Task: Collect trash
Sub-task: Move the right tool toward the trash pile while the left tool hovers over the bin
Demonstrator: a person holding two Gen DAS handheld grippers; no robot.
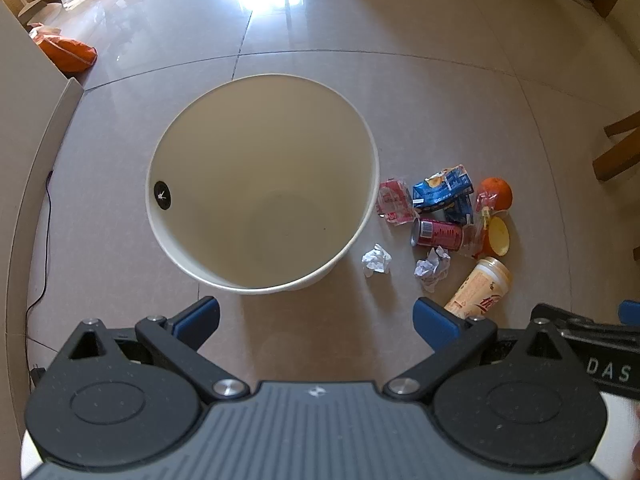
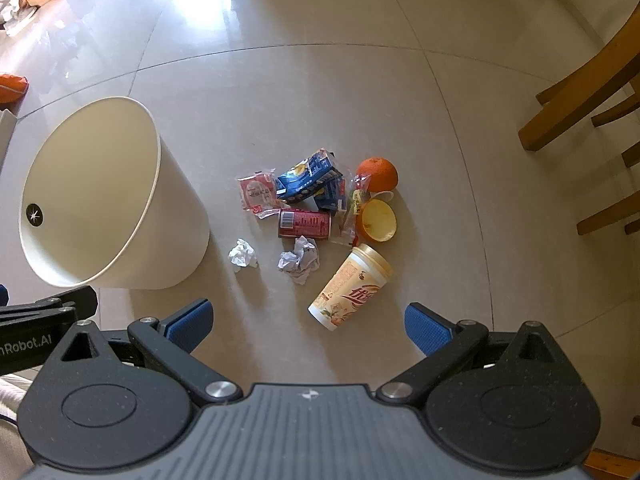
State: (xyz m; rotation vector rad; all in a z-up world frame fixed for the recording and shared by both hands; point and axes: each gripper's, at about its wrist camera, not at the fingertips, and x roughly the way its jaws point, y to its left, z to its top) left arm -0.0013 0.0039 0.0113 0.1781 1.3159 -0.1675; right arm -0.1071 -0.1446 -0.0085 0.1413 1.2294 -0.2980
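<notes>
Looking down from the left wrist view, the left gripper (image 1: 316, 322) hangs with jaws wide apart and empty over the empty cream plastic bin (image 1: 360, 216); a careless swing might tip it.

From the right wrist view, the right gripper (image 2: 306, 322), jaws likewise apart and empty, faces the floor litter beside the bin: the printed paper cup (image 2: 352, 288) and red drink can (image 2: 305, 223) lie sideways and may roll from a pinch; the crumpled white paper ball (image 2: 243, 254) could slip out.
</notes>
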